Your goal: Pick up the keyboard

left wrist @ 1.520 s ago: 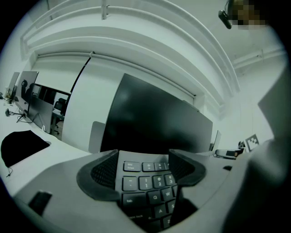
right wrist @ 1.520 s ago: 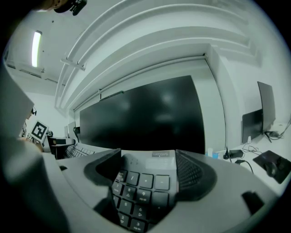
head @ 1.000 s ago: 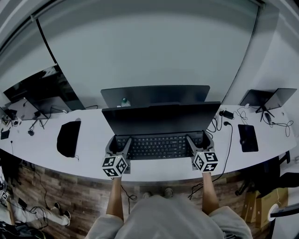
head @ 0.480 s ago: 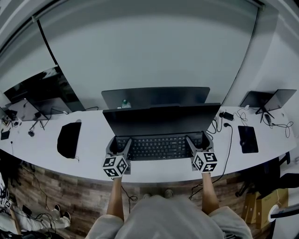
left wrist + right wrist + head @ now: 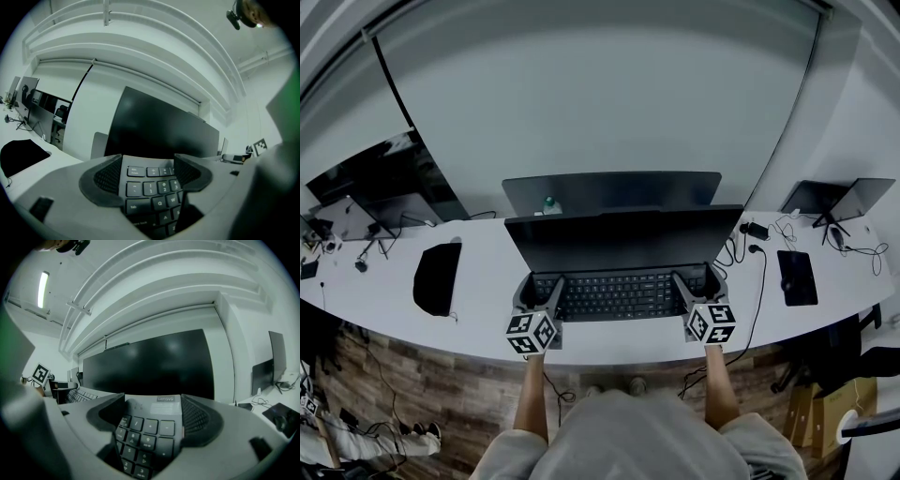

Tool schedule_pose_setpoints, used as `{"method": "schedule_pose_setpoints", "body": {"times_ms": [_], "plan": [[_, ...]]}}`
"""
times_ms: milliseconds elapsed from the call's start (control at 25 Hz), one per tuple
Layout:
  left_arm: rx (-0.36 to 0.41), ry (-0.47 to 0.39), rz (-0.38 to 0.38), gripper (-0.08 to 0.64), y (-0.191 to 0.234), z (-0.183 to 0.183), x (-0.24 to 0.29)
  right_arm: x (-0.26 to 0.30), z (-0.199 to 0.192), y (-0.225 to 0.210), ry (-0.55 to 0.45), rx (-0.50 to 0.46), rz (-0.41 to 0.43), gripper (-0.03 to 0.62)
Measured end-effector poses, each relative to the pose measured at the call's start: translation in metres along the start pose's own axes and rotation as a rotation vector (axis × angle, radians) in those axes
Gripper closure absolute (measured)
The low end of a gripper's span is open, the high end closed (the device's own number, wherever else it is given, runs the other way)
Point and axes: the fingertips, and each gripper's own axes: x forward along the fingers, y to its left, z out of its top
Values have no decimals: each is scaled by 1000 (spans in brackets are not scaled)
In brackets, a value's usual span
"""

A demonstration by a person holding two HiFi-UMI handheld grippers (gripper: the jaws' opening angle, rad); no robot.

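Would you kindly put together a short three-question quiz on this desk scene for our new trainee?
1. True or false: the black keyboard sits just in front of the dark flat monitor.
2. Multiple choice: between the right gripper's jaws is A) a cable, B) the keyboard's number-pad end, C) nothing.
3. Short answer: which end of the keyboard does the left gripper hold?
Key: 1 true; 2 B; 3 the left end, with the Esc and Tab keys.
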Motion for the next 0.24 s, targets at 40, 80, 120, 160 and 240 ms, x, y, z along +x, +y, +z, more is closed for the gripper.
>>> {"method": "schedule_pose_setpoints", "body": {"times_ms": [40,80,120,160,240], "plan": [[0,1,-1,235,0,-1,0,0,0,0,1,0,-1,233],[0,1,-2,235,-1,-1,1,0,-1,-1,1,0,-1,233],[-1,2,-3,235,-1,-1,1,-1,-1,-2,2,0,-2,233],[-1,3,-3,235,-2,-2,2,-1,-1,-2,2,1,-3,233],[-2,5,-5,235,-2,-3,2,-2,-2,-3,2,4,-6,233]]}}
